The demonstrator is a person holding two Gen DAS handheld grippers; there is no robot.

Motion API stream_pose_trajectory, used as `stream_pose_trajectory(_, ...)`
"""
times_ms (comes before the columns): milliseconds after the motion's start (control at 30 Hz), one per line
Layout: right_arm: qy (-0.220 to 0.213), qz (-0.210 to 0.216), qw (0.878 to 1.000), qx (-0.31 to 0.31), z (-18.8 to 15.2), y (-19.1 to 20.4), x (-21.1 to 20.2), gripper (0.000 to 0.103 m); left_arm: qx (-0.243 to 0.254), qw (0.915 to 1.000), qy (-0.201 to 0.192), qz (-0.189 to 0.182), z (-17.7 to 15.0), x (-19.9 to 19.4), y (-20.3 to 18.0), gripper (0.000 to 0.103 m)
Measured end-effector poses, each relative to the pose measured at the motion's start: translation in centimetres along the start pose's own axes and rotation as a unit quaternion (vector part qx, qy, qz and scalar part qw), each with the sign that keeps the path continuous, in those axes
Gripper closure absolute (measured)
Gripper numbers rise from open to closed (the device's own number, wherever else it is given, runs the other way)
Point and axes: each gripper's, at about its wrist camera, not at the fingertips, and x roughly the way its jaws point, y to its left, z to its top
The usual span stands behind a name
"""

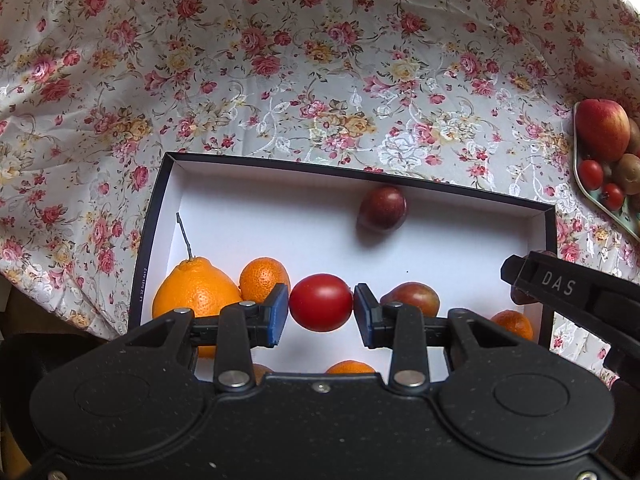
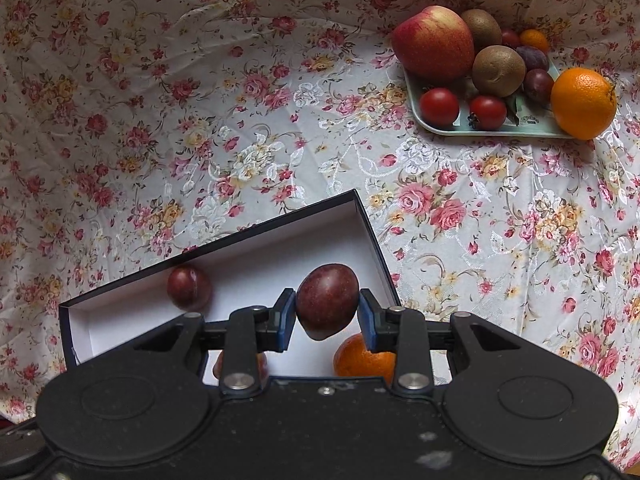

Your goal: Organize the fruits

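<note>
Over the box (image 1: 549, 240), my left jaws pinch a red tomato (image 1: 321, 302). My right jaws clamp a dark plum (image 2: 327, 300).

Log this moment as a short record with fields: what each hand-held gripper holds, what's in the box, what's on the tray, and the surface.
left hand-held gripper: shut on a red tomato, over the box
right hand-held gripper: shut on a dark plum, over the box
box: dark outside, white inside; holds a stemmed orange, mandarins, another plum near the far wall
tray: pale green; holds an apple, two kiwis, small tomatoes, plums, a large orange at its edge
surface: floral tablecloth
</note>
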Motion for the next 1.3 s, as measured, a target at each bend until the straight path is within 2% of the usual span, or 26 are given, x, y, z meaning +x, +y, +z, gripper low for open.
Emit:
stream_pose_trajectory(200,0.014,0.007,1.0,0.005,1.0,0.0,0.2,0.067,0.001,1.0,-0.006,0.0,0.5,-0.1,-0.3,0.058)
stream_pose_trajectory(333,-0.004,0.007,1.0,0.002,1.1,-0.1,-0.2,0.067,-0.002,1.0,0.003,-0.002,0.8,0.3,-0.5,0.058)
stream_pose_trajectory(600,-0.002,0.014,1.0,-0.006,1.0,-0.1,-0.5,0.067,0.007,0.9999,-0.002,0.008,0.8,0.1,-0.9,0.058)
stream_pose_trajectory(967,-0.023,0.009,0.999,-0.038,-0.7,-0.7,-2.4,0.067,0.024,0.999,-0.03,0.023,-0.5,-1.5,-1.0,0.058)
stream_pose_trajectory(1300,-0.031,0.002,0.997,-0.068,-3.8,-1.9,-4.3,0.067,0.022,0.9978,-0.054,0.033,-3.0,-4.2,-1.1,0.058)
